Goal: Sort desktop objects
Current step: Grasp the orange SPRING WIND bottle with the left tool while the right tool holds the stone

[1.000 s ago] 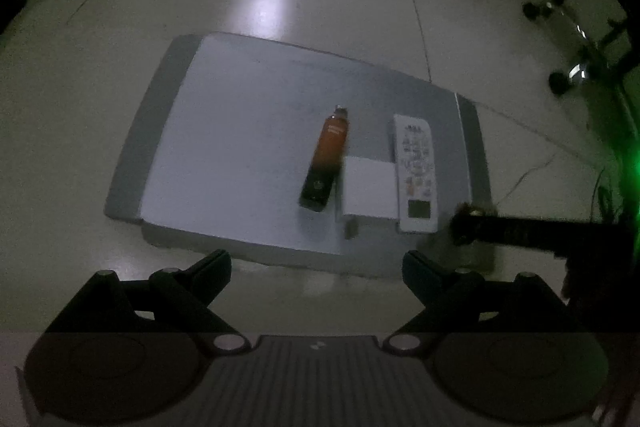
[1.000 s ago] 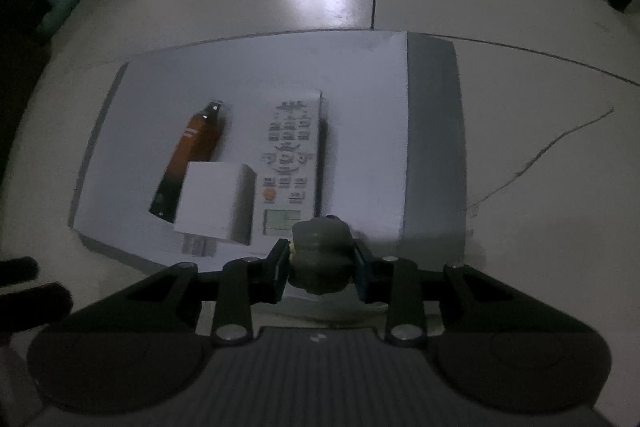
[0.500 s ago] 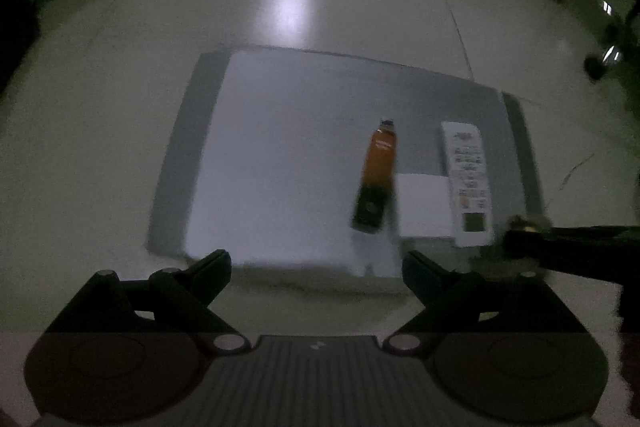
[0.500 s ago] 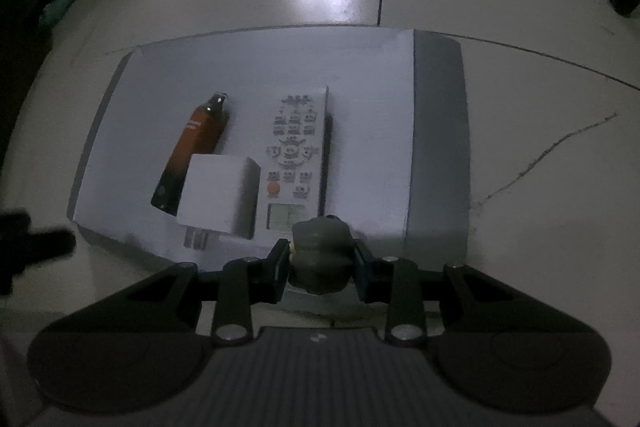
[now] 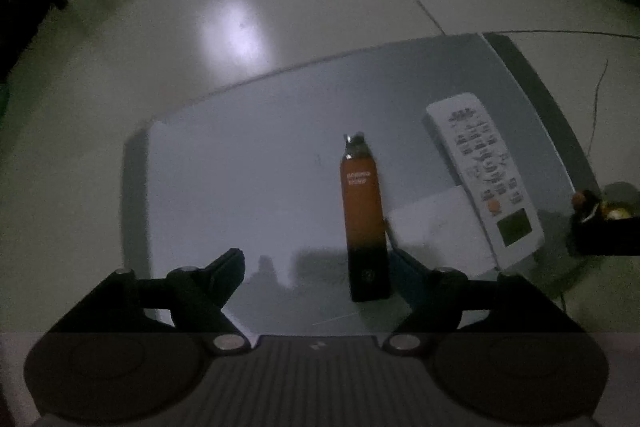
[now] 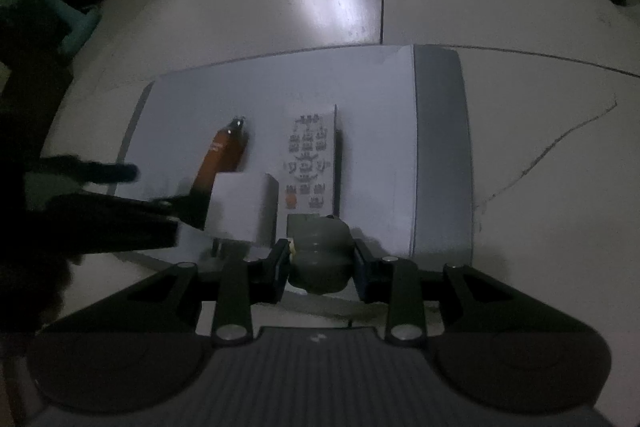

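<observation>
Orange fading to black, the slim bottle [image 5: 363,215] lies flat on a low grey-white board [image 5: 240,163] set on the glossy tiled floor [image 5: 160,27], its small metal tip toward the far side. Just right of it sits a white boxy charger [image 5: 436,223] with rounded corners, touching the bottle's side, its prongs at the near edge in the right wrist view. Right of that lies a long white remote control [image 5: 486,175], studded with buttons, with an orange key and a small screen at its near end. The left tongs [image 5: 316,263] are closing, still spread wide, with the bottle's black near end between the fingers but not clamped. The right tongs [image 6: 322,259] are pressed on a rounded, ribbed grey object [image 6: 320,255], hanging over the board's near edge by the remote.
</observation>
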### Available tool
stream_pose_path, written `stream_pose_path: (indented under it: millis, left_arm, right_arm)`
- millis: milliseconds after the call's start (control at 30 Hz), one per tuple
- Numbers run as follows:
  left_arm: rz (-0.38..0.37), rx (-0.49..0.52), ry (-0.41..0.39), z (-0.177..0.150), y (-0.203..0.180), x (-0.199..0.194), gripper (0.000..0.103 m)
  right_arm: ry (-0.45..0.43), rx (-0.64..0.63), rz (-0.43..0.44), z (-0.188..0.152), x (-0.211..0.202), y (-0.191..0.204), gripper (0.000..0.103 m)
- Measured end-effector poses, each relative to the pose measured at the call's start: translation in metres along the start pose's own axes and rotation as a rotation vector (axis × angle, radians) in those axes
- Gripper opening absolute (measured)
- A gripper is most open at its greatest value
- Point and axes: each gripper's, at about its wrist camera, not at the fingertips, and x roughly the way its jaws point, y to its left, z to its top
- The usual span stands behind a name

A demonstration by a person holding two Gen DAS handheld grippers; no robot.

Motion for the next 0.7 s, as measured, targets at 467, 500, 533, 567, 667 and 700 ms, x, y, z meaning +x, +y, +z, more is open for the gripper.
stream_pose_path:
  millis: [467, 500, 533, 567, 667, 700]
  left_arm:
    - [0.005, -0.15, -0.017, -0.005, 0.01, 0.025, 0.038]
    - [0.004, -0.155, -0.023, -0.005, 0.011, 0.024, 0.032]
    - [0.003, -0.158, -0.028, -0.006, 0.011, 0.023, 0.022]
    - [0.008, -0.157, -0.031, -0.008, 0.012, 0.022, 0.022]
    - [0.014, -0.161, -0.043, -0.014, 0.018, 0.019, 0.022]
    - [0.011, -0.174, -0.048, -0.017, 0.022, 0.017, 0.022]
  right_arm:
    - [0.024, -0.004, -0.018, -0.004, 0.013, -0.001, 0.035]
    - [0.026, -0.005, -0.02, -0.004, 0.013, -0.001, 0.035]
    - [0.029, -0.006, -0.022, -0.005, 0.014, -0.001, 0.035]
    - [0.03, -0.006, -0.023, -0.006, 0.014, 0.0, 0.035]
    - [0.026, -0.002, -0.026, -0.006, 0.014, -0.001, 0.035]
    - [0.027, 0.0, -0.026, -0.006, 0.015, -0.001, 0.035]
